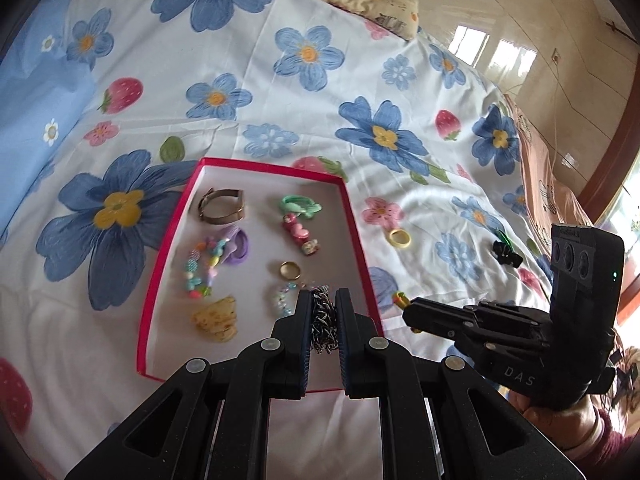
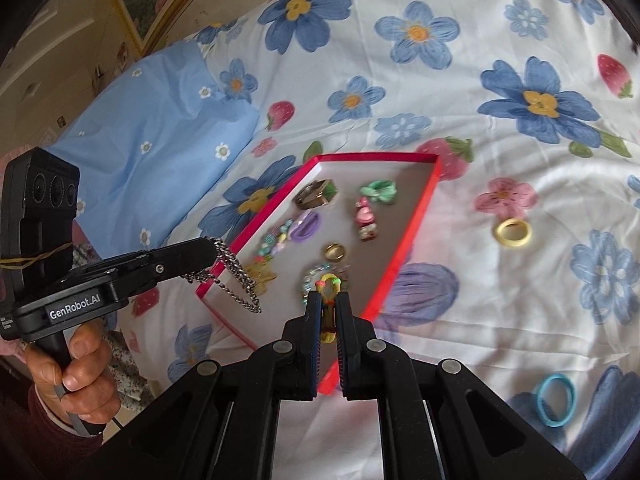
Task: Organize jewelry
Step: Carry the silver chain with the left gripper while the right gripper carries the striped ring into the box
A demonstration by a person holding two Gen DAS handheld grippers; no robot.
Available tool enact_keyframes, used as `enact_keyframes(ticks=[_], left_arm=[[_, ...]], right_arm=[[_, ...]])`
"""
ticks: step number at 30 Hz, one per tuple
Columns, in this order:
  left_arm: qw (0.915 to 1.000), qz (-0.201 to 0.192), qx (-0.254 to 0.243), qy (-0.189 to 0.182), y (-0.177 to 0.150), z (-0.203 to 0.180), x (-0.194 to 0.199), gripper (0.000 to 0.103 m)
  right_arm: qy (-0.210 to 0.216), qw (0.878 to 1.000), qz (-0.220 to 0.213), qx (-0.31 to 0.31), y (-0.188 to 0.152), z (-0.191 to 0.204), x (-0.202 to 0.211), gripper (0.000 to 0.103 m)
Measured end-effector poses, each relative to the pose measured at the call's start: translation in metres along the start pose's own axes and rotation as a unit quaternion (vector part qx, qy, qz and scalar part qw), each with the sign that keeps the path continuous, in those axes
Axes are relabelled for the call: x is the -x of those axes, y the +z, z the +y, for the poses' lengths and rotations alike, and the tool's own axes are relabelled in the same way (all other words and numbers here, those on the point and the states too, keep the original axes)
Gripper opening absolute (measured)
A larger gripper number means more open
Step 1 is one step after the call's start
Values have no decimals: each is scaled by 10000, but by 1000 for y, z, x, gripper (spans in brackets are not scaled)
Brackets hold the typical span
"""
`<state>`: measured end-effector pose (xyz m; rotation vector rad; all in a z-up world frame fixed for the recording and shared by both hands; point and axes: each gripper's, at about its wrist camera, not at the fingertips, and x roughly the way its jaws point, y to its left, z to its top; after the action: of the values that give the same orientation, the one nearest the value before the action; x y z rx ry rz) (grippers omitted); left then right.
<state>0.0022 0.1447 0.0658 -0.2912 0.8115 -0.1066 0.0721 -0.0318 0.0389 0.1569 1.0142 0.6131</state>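
A red-rimmed tray (image 1: 352,216) (image 2: 424,216) lies on the flowered bedsheet and holds several pieces: a metal bangle (image 1: 221,205), bead bracelets, hair clips and a gold ring (image 1: 289,270). My left gripper (image 1: 323,300) is shut on a silver chain (image 1: 322,322), held over the tray's near end; in the right wrist view the chain (image 2: 236,276) hangs from it. My right gripper (image 2: 328,300) is shut on a small colourful bead ring (image 2: 329,285), just above the tray's near right edge.
On the sheet right of the tray lie a yellow ring (image 1: 399,239) (image 2: 513,233), a black and green hair tie (image 1: 506,252) and a blue hair band (image 2: 555,399). A light blue pillow (image 2: 160,152) lies left. The bed edge and floor are at the right.
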Motion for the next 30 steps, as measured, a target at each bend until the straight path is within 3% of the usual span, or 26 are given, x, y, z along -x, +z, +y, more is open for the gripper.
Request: enact_keyframes(ticks=[12,30], left_arm=[[9993,281,226,111,-9,23,-27,10],[9944,696,473,633,-26,53,-67,11]], right_arm=[[118,9982,544,209,-7,18,-47,6],[-176,9929,1043,543,-20,21,-85,9]])
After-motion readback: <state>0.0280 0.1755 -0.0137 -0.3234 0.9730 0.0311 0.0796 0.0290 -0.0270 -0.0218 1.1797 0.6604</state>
